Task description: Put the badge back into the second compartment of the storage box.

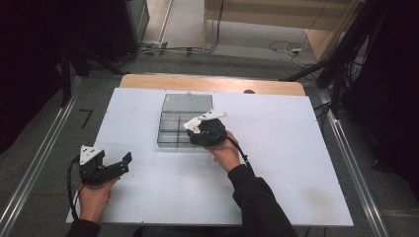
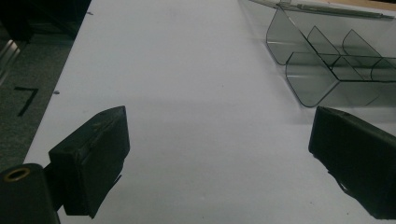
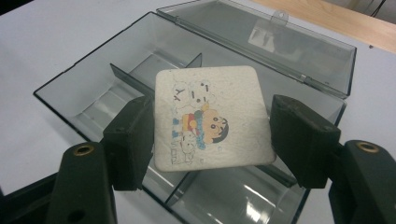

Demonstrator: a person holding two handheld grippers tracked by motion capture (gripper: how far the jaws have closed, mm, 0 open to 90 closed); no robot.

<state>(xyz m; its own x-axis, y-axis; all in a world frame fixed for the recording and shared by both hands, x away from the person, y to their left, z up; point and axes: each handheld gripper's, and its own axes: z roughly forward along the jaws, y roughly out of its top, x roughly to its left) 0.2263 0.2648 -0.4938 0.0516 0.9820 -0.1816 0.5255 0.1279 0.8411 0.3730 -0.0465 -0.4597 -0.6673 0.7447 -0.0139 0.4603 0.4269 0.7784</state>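
We counted one square coaster [image 3: 212, 116], one clear plastic organizer box [image 3: 84, 100] with its hinged lid [image 3: 280, 44] thrown open, and two hand-held grippers on the white table [image 1: 148, 197].

The right gripper [image 3: 212, 135] held the coaster by two opposite edges, its jaws closed as far as the card-like piece between them allowed. In the right gripper view the coaster hung above the box, over the dividers near the box's middle; we could not tell whether it touched them. It was flat and close to square with rounded corners, so it had no real long axis. Its printed face, a cartoon child in a red top with small figures above, was turned toward the gripper's camera, with the top of the drawing pointing away from the gripper toward the lid. In the high view the right gripper [image 1: 195, 127] sat over the near right part of the box [image 1: 170, 126].

The box was longer than it was wide, its length running away from the person, the lid lying flat on the far side. Dividers split it into several compartments; we could not count them surely.

The left gripper [image 2: 219, 154] rested low at the table's near left corner, well apart from the box [image 2: 327, 70], its jaws wide apart with only bare table between them. In the high view it [image 1: 127, 160] pointed to the right, roughly toward the box.
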